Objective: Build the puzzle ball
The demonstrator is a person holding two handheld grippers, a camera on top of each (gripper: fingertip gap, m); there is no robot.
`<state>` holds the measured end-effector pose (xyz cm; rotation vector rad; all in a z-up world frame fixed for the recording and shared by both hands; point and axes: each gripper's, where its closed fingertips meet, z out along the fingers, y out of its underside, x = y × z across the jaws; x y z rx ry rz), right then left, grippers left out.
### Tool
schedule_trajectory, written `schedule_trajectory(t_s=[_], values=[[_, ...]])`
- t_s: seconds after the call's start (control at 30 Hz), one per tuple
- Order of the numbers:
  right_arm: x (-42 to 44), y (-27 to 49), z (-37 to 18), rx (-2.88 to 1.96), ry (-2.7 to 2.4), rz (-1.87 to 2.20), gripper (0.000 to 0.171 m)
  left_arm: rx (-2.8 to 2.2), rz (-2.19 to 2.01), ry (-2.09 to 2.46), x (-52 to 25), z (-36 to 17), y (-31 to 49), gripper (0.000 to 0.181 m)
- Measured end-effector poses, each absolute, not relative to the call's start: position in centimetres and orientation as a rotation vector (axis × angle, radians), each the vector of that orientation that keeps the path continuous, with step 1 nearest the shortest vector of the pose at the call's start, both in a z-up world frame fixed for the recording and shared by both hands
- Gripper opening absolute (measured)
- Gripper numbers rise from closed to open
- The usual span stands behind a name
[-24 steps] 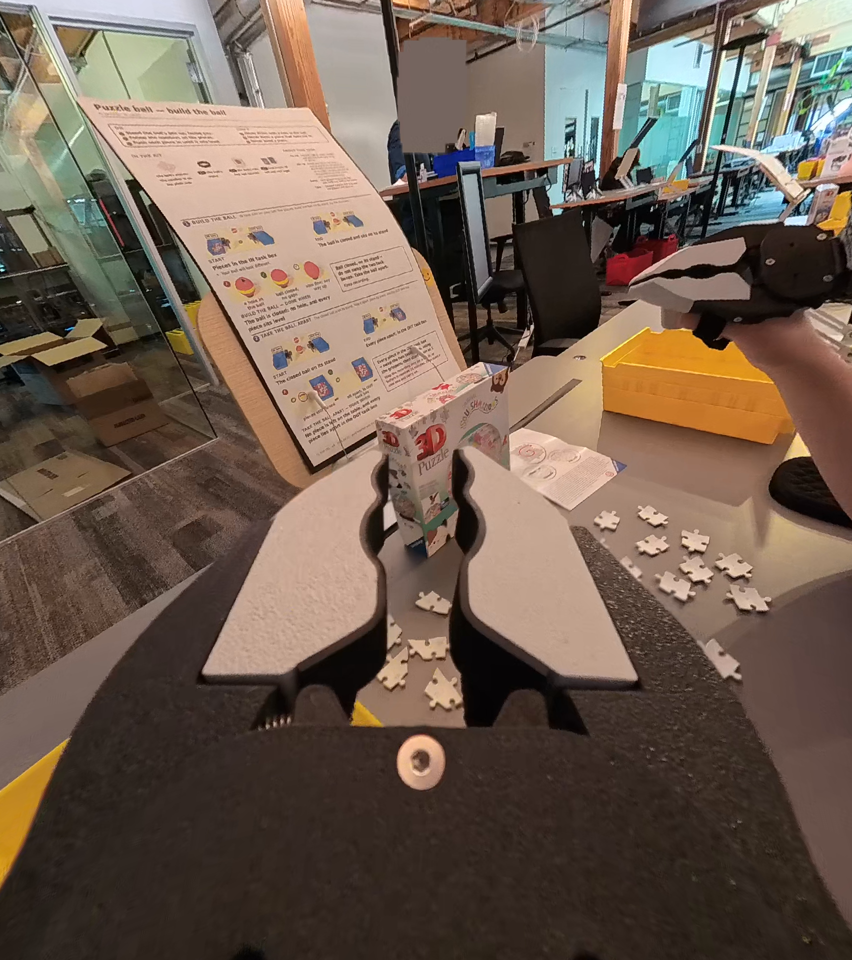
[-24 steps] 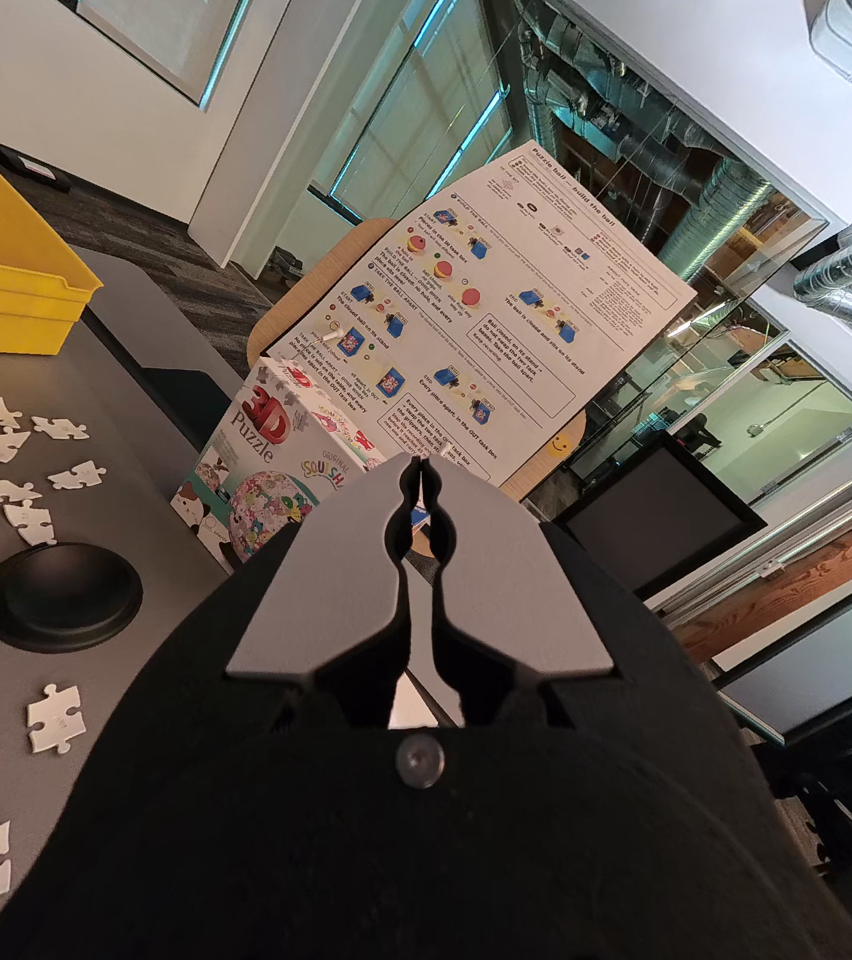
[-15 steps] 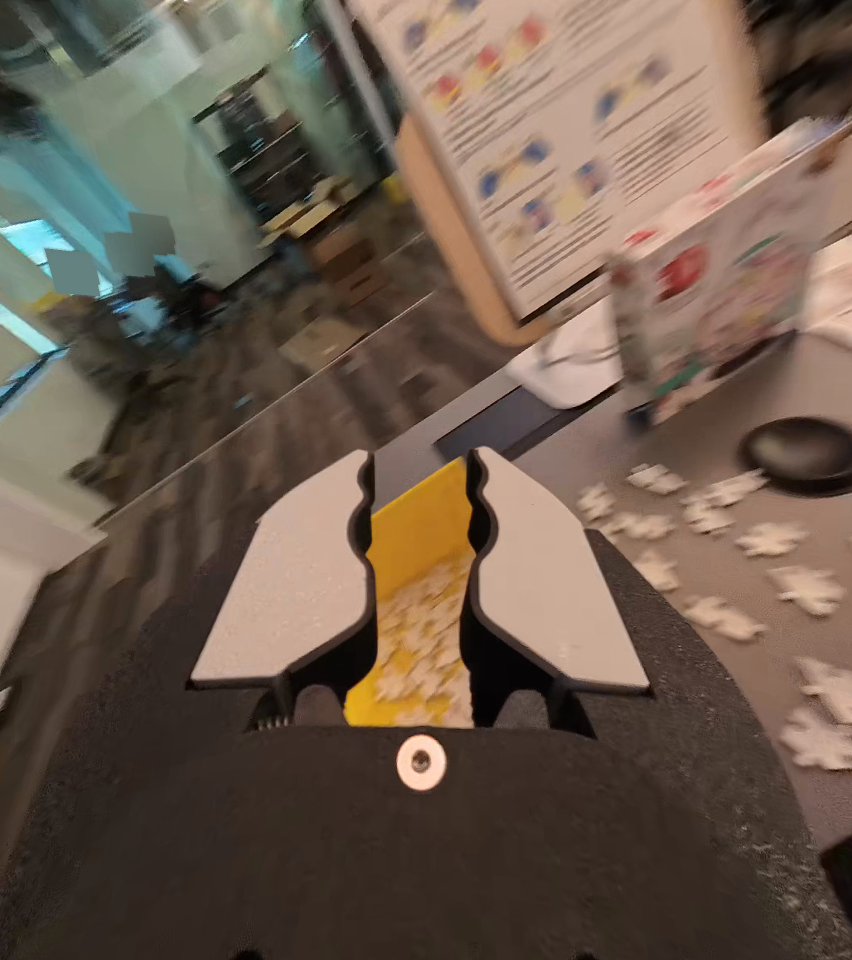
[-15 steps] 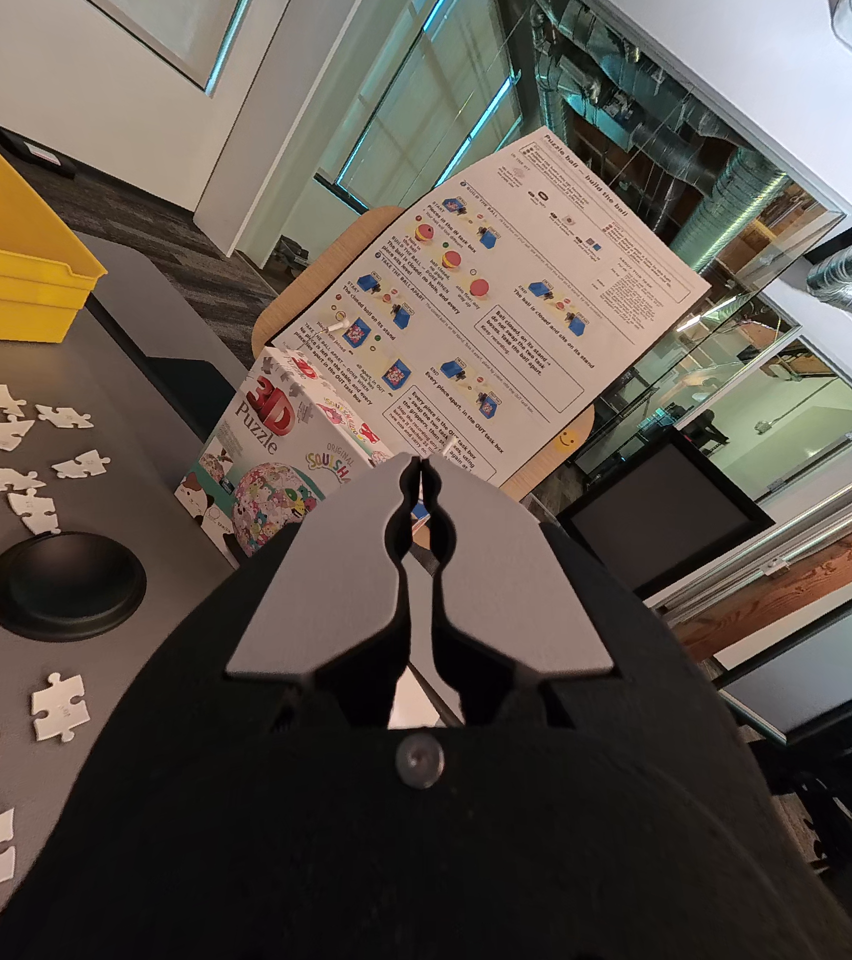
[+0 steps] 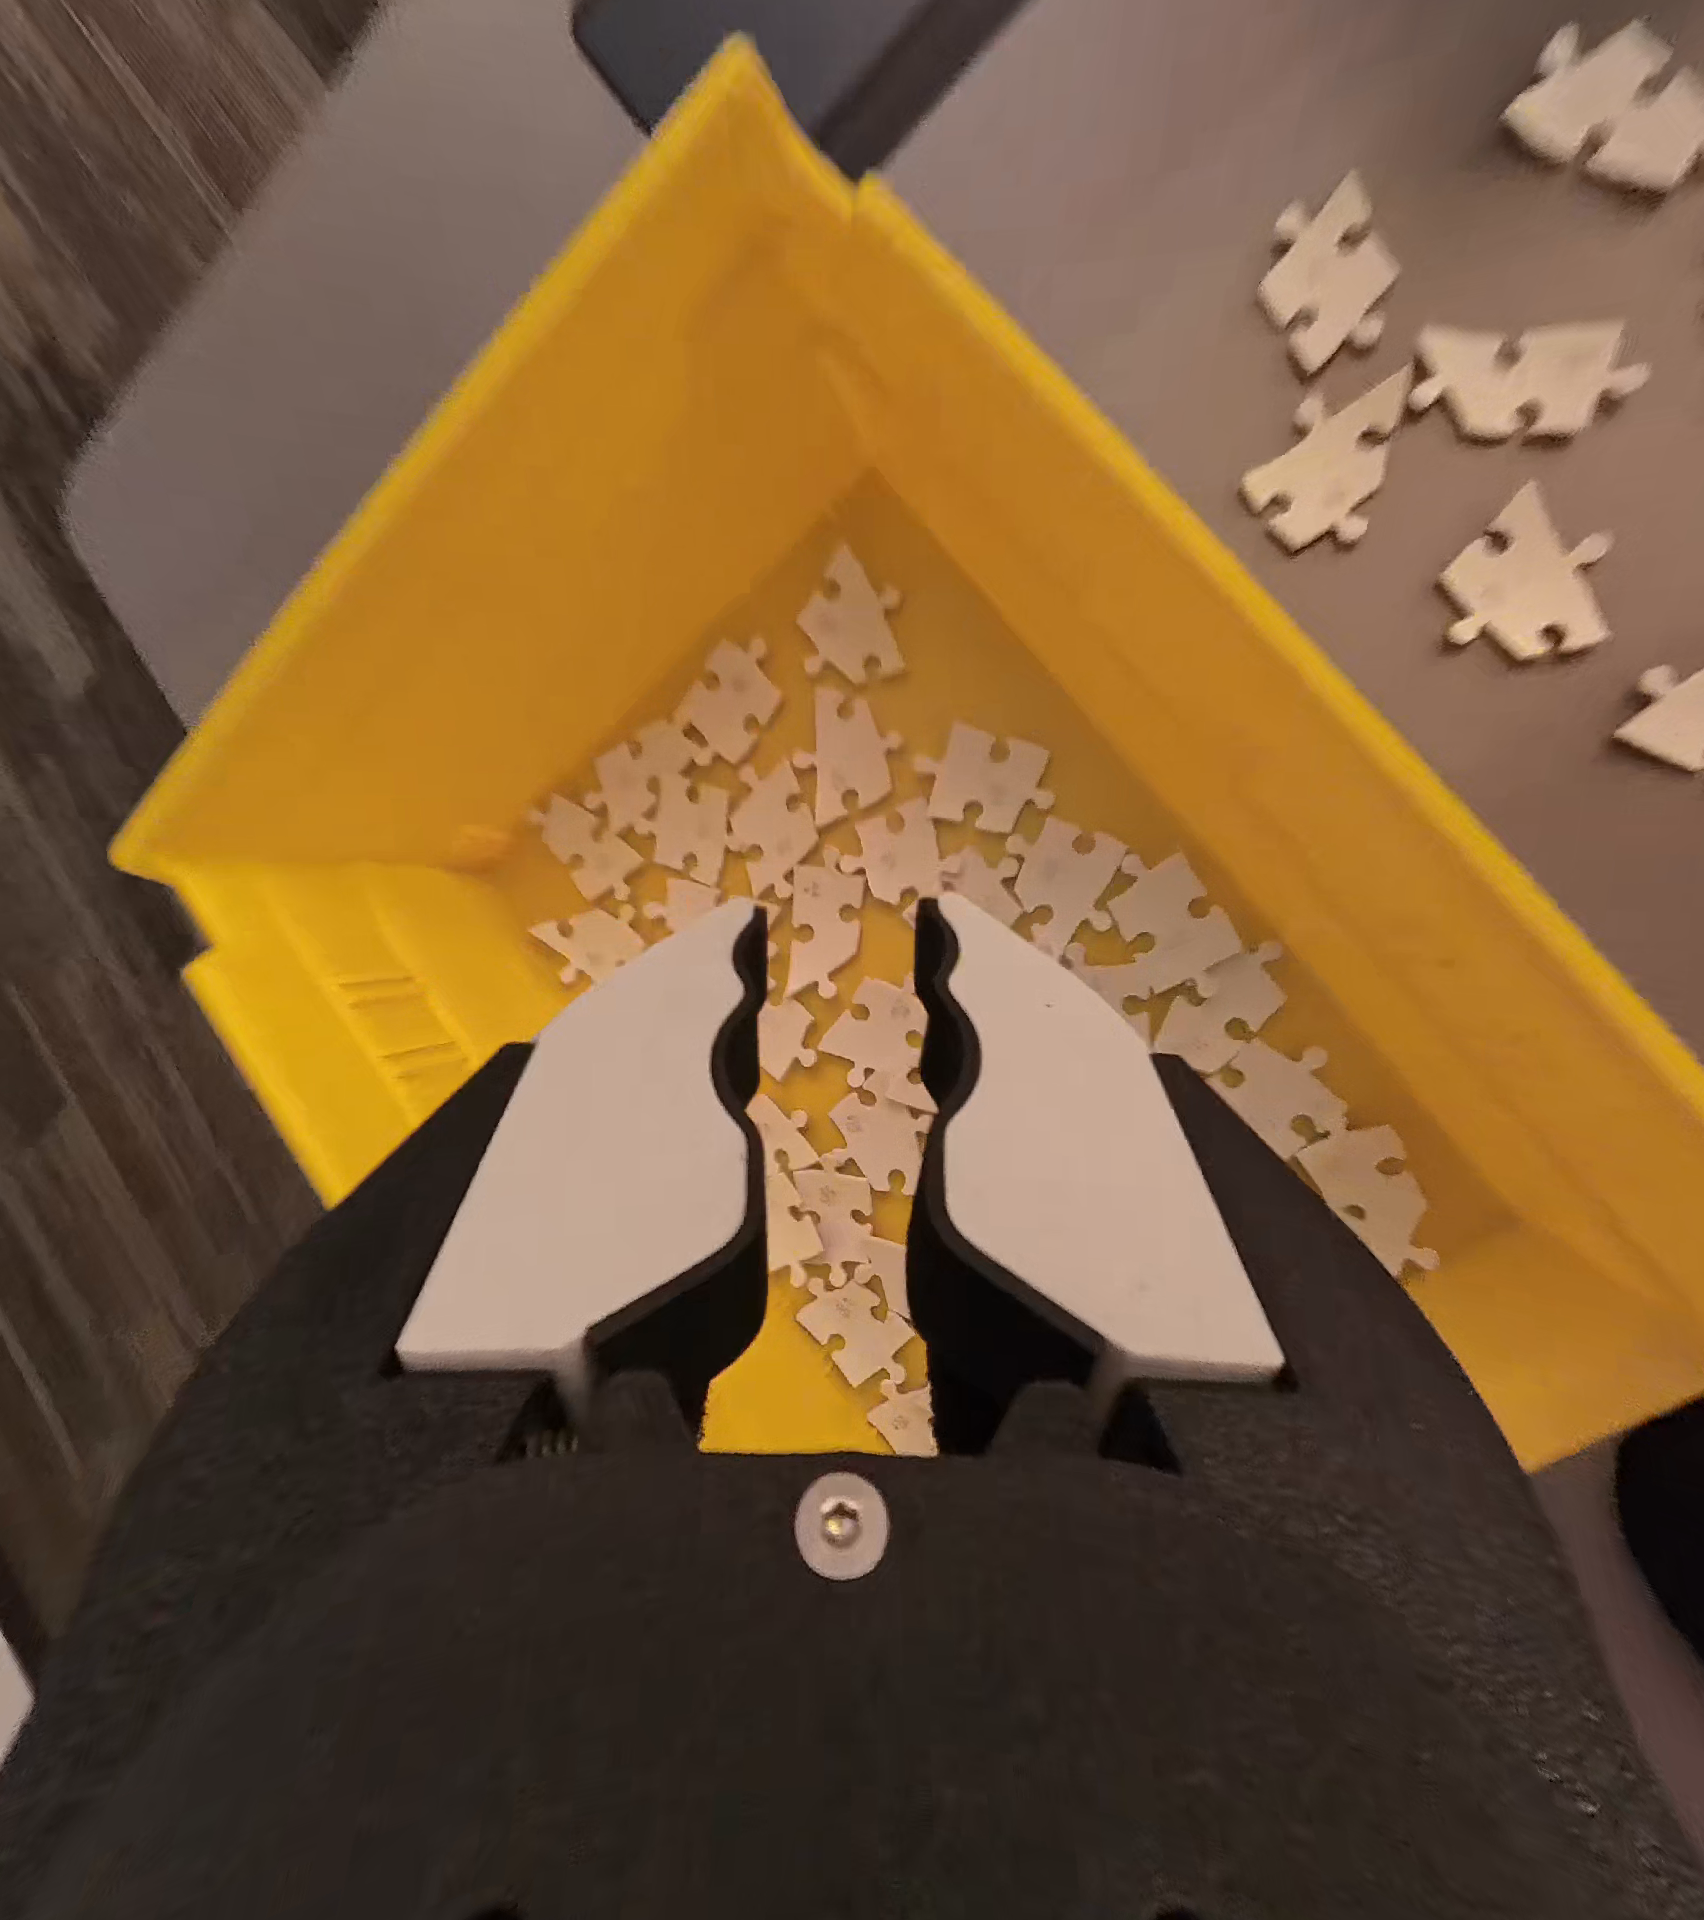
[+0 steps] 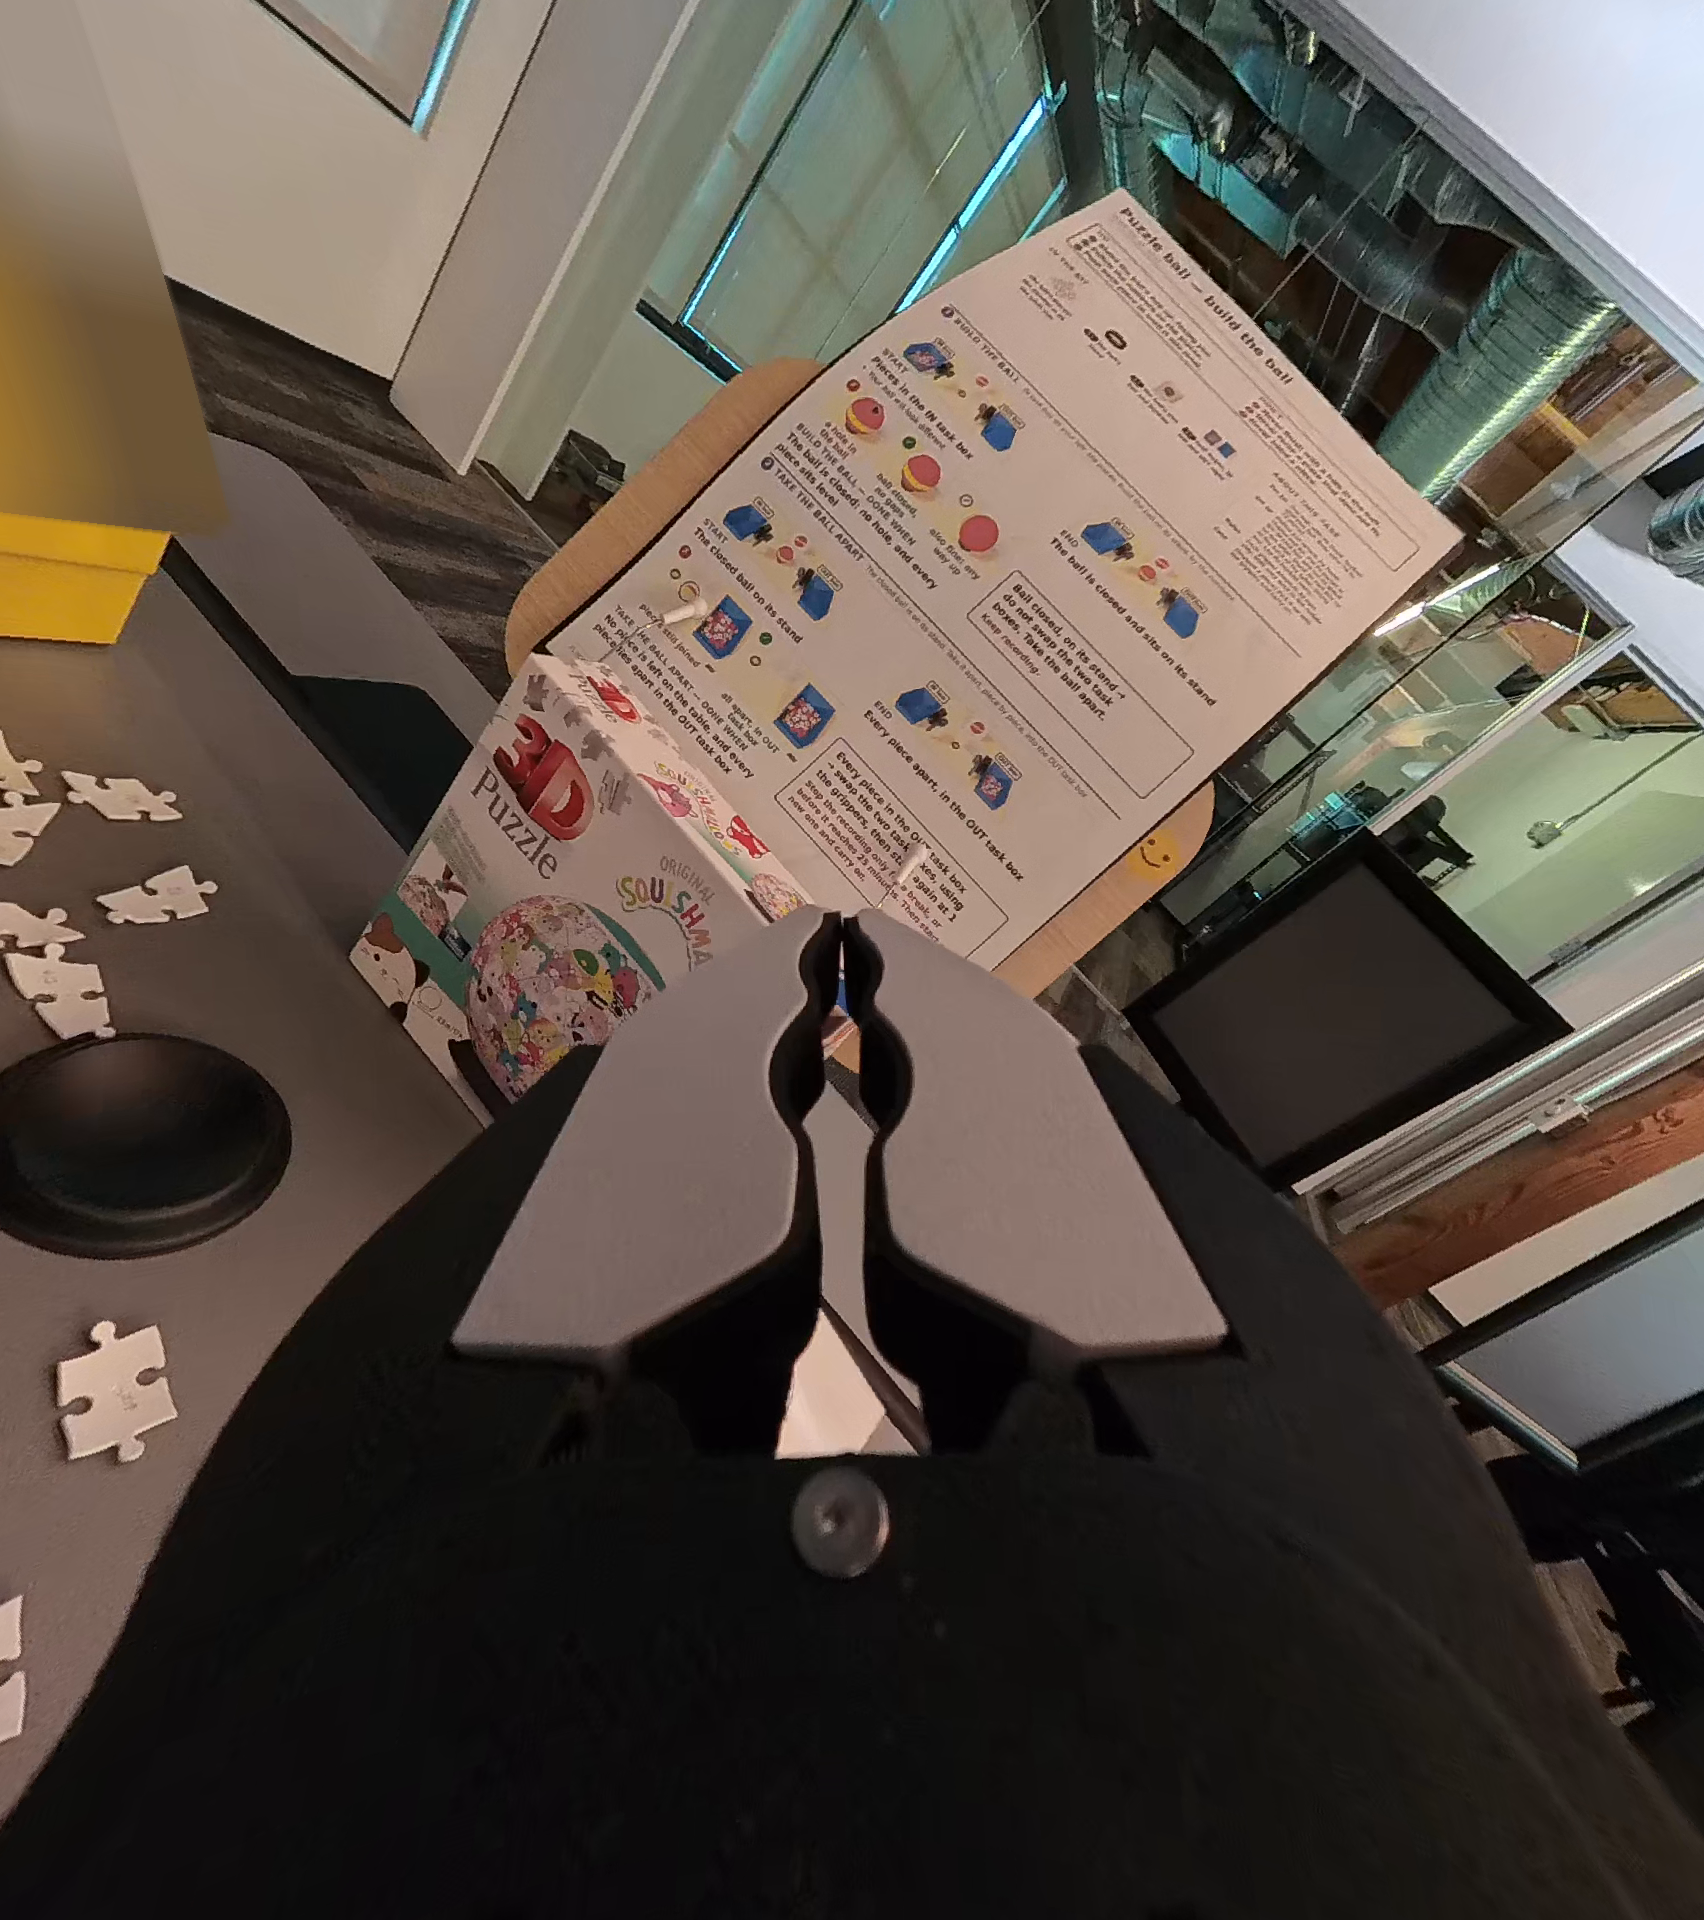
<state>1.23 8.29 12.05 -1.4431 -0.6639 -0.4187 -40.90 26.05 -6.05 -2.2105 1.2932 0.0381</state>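
Note:
A yellow bin [image 5: 682,436] holds several white puzzle pieces [image 5: 848,831] lying face down. My left gripper [image 5: 837,914] is open and empty, pointing down into the bin just above the pieces. More white pieces [image 5: 1513,384] lie loose on the grey table to the bin's right; they also show in the right wrist view [image 6: 115,1387]. My right gripper [image 6: 842,923] is shut and empty, held in the air and pointing at the puzzle box [image 6: 557,904]. A black round stand [image 6: 121,1143] sits on the table left of it.
A white instruction board [image 6: 993,582] leans behind the puzzle box. A corner of the yellow bin [image 6: 17,592] shows at the far left in the right wrist view. The table edge and dark floor [image 5: 6,520] lie left of the bin. A dark monitor [image 6: 1336,1018] stands beyond the table. Some 50 cm of space lies between my two pairs of fingers.
My left gripper has swung from facing the puzzle box down to the left, over the yellow bin of pieces. My right gripper has barely moved and stays shut.

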Motion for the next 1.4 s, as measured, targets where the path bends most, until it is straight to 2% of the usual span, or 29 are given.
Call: schedule_trajectory(t_s=[0.33, 0.6, 0.73, 0.83, 1.03, 1.2, 1.4], values=[[1.2, 9.1, 10.9, -1.481, -0.689, -0.453, 0.001, -2.521, 0.028, 1.205, -44.4, -11.0, 27.2, 0.023], [0.9, 9.9, 10.0, -1.501, -0.71, -0.481, 0.001, -2.453, 0.039, 1.246, -43.7, -11.7, 28.4, 0.019], [1.0, 10.2, 9.4, -1.517, -0.725, -0.505, 0.001, -2.412, 0.021, 1.225, -43.4, -11.8, 29.4, 0.012], [1.2, 10.3, 9.3, -1.523, -0.723, -0.51, 0.001, -2.345, -0.012, 1.199, -42.6, -11.4, 30.3, 0.0], [1.2, 10.3, 9.3, -1.525, -0.721, -0.505, 0.001, -2.341, -0.125, 1.172, -41.7, -10.7, 29.9, 0.0], [1.1, 10.3, 9.2, -1.528, -0.726, -0.501, 0.001, -2.428, -0.406, 1.217, -39.3, -11.1, 27.2, 0.0], [1.0, 10.4, 9.0, -1.534, -0.737, -0.5, 0.001, -2.459, -0.356, 1.303, -38.2, -13.2, 26.8, 0.0]])
